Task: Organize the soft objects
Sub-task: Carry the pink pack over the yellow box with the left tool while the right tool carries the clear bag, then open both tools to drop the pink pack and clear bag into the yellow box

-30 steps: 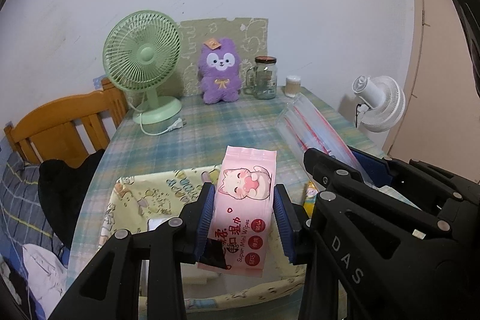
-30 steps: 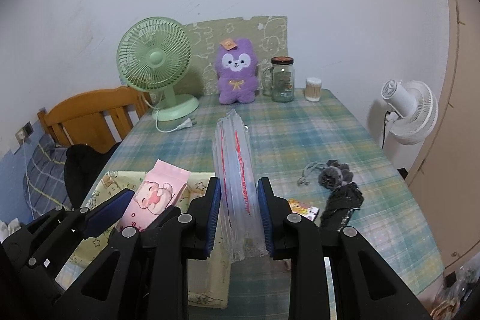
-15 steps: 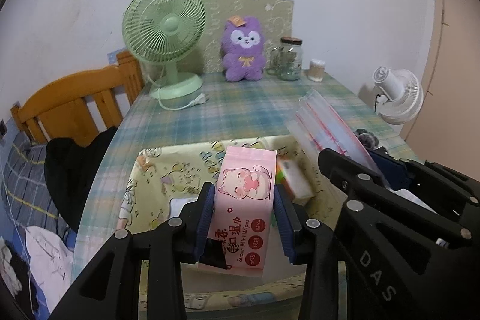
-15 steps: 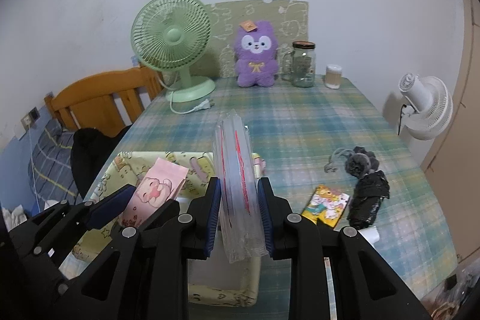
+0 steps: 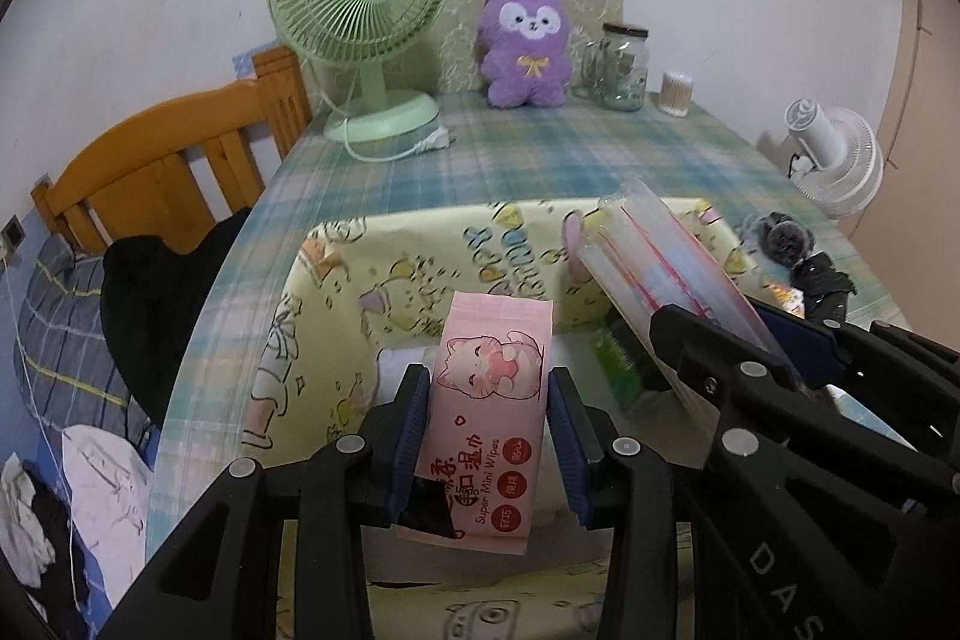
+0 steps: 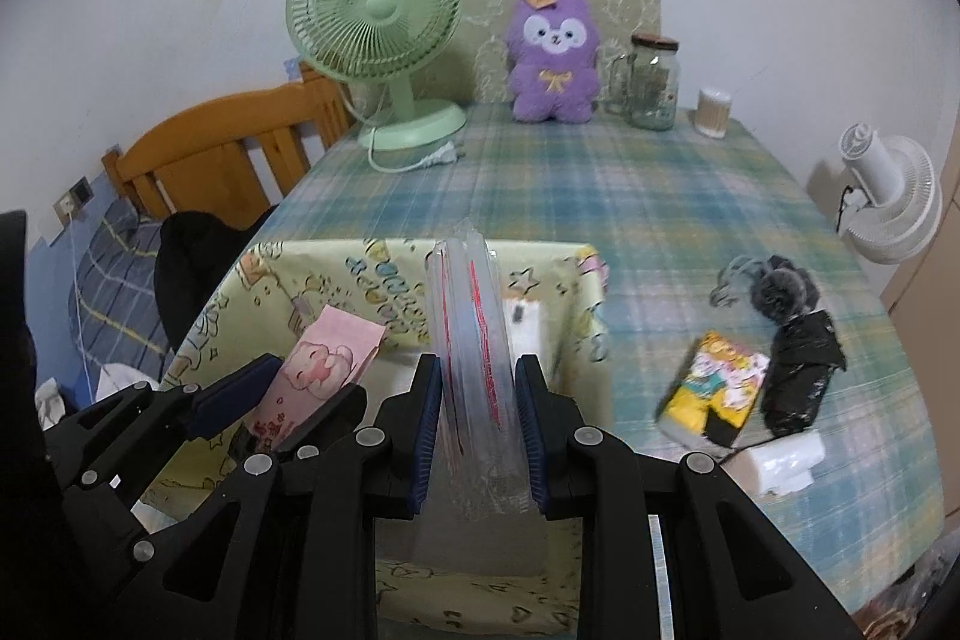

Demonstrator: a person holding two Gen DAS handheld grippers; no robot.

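Low in both frames, over the open yellow cloth bin [image 5: 336, 292]: left tongs [image 5: 489, 436] clamped on an upright pink wipes pack [image 5: 486, 400], right tongs [image 6: 477, 430] clamped on a clear bag stack [image 6: 474, 340], long axes pointing away, bin floor directly beneath, likely drop target.

We see yellow cartoon-print fabric bin [image 5: 336, 316]: floor mostly hidden behind pink wipes pack [image 5: 489, 400], near wall cut by picture's lower edge. Green item [image 5: 615, 358] inside too covered to identify. Plaid surface [image 6: 630, 196] blurred.
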